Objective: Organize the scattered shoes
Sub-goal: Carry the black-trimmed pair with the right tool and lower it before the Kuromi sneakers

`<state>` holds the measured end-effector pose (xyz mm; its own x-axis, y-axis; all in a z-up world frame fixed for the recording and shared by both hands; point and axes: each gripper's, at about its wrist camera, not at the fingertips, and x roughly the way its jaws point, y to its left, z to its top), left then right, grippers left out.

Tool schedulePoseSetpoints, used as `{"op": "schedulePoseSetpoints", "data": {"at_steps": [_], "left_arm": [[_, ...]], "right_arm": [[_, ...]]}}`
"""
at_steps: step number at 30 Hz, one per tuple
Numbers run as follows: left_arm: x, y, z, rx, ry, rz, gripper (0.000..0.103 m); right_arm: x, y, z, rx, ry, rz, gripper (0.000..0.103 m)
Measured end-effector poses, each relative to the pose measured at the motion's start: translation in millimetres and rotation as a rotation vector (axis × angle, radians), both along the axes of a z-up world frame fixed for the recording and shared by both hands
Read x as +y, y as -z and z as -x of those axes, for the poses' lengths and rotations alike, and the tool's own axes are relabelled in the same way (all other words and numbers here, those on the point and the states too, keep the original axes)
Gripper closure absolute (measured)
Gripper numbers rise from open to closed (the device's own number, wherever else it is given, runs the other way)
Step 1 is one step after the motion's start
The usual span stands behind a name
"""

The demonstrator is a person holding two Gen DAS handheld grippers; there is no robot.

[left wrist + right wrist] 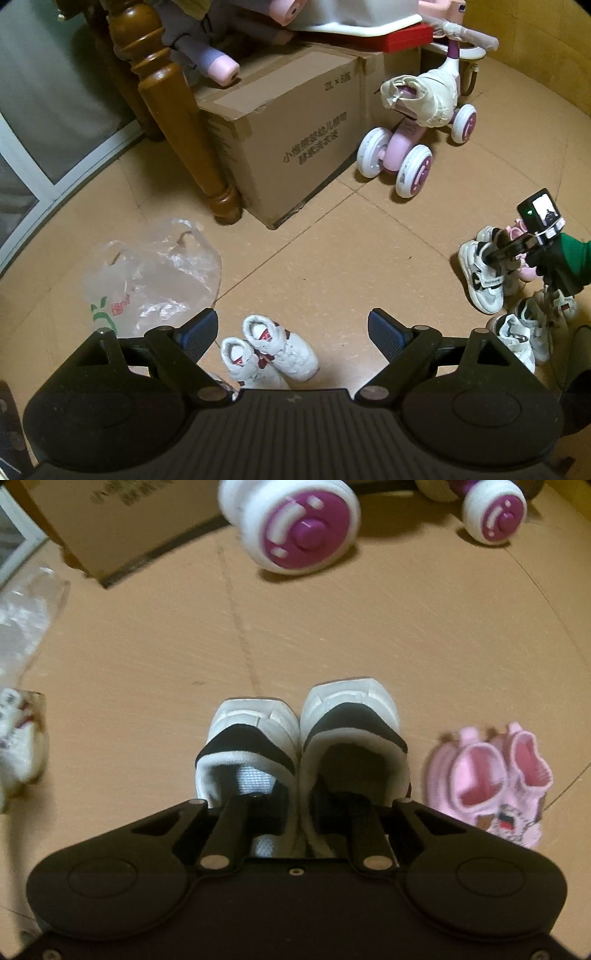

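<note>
Left wrist view: left gripper [291, 332] hangs wide open and empty above the red-trimmed pair [269, 349], already side by side. Grey-white sneakers [524, 325] at right lie jumbled, unsorted.

Right wrist view: right gripper [299, 808] pinches the black-collared pair [303, 746] by the touching inner walls, one finger in each shoe; pink pair [495, 779] stands just beside. Roughly halfway, I judge.

I see tan floor [314, 258]: cardboard box [288, 147] upper centre, plastic bag [155, 273] left, white-and-red shoes [269, 350] bottom centre, ride-on toy [413, 147] upper right.
</note>
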<state>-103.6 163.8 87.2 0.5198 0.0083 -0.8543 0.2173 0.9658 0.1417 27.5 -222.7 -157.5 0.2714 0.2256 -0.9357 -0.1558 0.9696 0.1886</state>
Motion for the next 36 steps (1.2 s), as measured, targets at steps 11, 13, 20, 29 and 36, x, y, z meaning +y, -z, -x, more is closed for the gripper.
{"op": "schedulePoseSetpoints", "data": {"at_steps": [11, 13, 20, 29, 36], "left_arm": [[46.9, -10.7, 32.7, -0.017, -0.078, -0.033, 0.014], [58.5, -15.3, 38.4, -0.033, -0.104, -0.019, 0.014], [90.3, -24.9, 52.8, -0.068, -0.168, 0.007, 0.014], [117.0, -44.8, 68.2, -0.148, -0.227, 0.047, 0.014], [132.1, -52.4, 78.5, -0.181, -0.248, 0.055, 0.014]], "right_arm": [[130.8, -27.8, 47.5, 0.037, -0.189, -0.162, 0.089], [155.0, -28.1, 56.2, 0.048, -0.228, -0.171, 0.089], [253.1, -18.7, 91.3, 0.106, -0.352, -0.211, 0.089], [381.0, 0.9, 146.1, 0.182, -0.491, -0.229, 0.089], [443.3, 20.3, 173.2, 0.215, -0.557, -0.197, 0.089]]}}
